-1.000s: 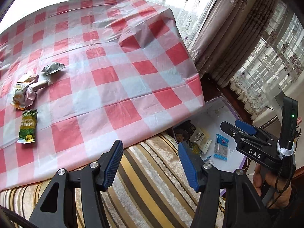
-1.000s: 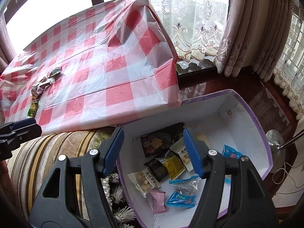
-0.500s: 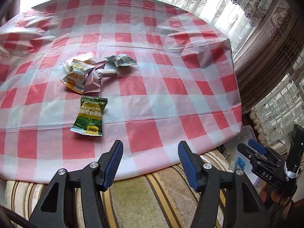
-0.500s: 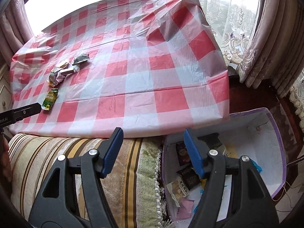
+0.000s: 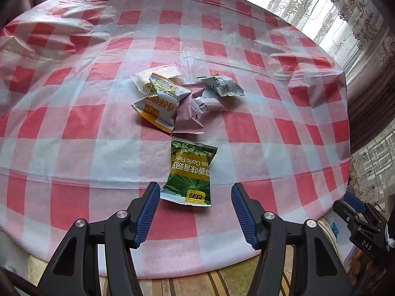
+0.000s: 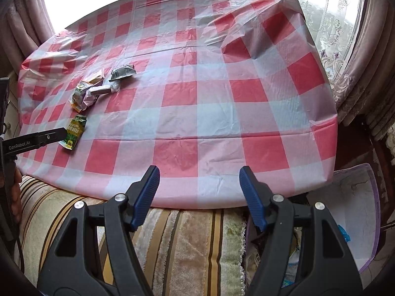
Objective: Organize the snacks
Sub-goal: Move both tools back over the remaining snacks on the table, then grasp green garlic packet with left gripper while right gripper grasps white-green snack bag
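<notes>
A green snack packet (image 5: 190, 171) lies on the red-checked tablecloth (image 5: 246, 128), just ahead of my open left gripper (image 5: 195, 197); it also shows in the right wrist view (image 6: 73, 133). Behind it lies a small heap: a white-and-orange packet (image 5: 160, 103), a pink packet (image 5: 188, 116), a small white packet (image 5: 206, 103) and a grey-white packet (image 5: 222, 86). The heap shows in the right wrist view (image 6: 88, 93). My right gripper (image 6: 198, 180) is open and empty over the table's near edge. The white box with a purple rim (image 6: 355, 212) sits low at the right.
A striped plush cushion (image 6: 185, 241) runs under the table's near edge. Curtains (image 6: 365, 49) hang at the right by the window. The left gripper's finger (image 6: 37, 139) shows at the left of the right wrist view; the right gripper's body (image 5: 363, 222) shows at the left view's right edge.
Both grippers have swung left from the box toward the table. The left gripper has come close to the green packet; the box has slid to the right view's edge.
</notes>
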Tool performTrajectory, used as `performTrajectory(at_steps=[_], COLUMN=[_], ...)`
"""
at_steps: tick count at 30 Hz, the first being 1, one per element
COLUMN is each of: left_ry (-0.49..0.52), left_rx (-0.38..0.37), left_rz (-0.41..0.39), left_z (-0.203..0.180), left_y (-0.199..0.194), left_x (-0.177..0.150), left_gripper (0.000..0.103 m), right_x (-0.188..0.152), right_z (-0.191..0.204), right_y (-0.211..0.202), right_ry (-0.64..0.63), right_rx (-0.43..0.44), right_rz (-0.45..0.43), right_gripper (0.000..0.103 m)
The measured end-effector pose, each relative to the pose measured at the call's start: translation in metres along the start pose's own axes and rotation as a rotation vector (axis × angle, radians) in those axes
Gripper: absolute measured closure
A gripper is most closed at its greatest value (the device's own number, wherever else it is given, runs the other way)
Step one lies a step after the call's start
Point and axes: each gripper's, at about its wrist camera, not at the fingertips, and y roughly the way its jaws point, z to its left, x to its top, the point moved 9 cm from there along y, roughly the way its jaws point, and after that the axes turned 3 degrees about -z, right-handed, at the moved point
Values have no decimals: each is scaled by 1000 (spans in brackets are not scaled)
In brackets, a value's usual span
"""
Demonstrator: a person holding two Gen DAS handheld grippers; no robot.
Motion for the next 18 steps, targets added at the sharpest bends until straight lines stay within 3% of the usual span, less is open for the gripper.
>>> performTrajectory(at_steps=[15, 17, 18], left_ry=[87, 98, 103], left_rx=[78, 88, 99], left_rz=[53, 47, 44], left_z=[3, 3, 3], left_y=[38, 38, 38], left_x=[8, 8, 9], left_gripper=[43, 47, 54], right_x=[37, 44, 49], right_z=[32, 40, 44], right_y=[31, 38, 41], right_ry=[-37, -52, -60], right_rx=[30, 40, 42], right_rz=[-8, -14, -18], right_gripper=[30, 30, 29])
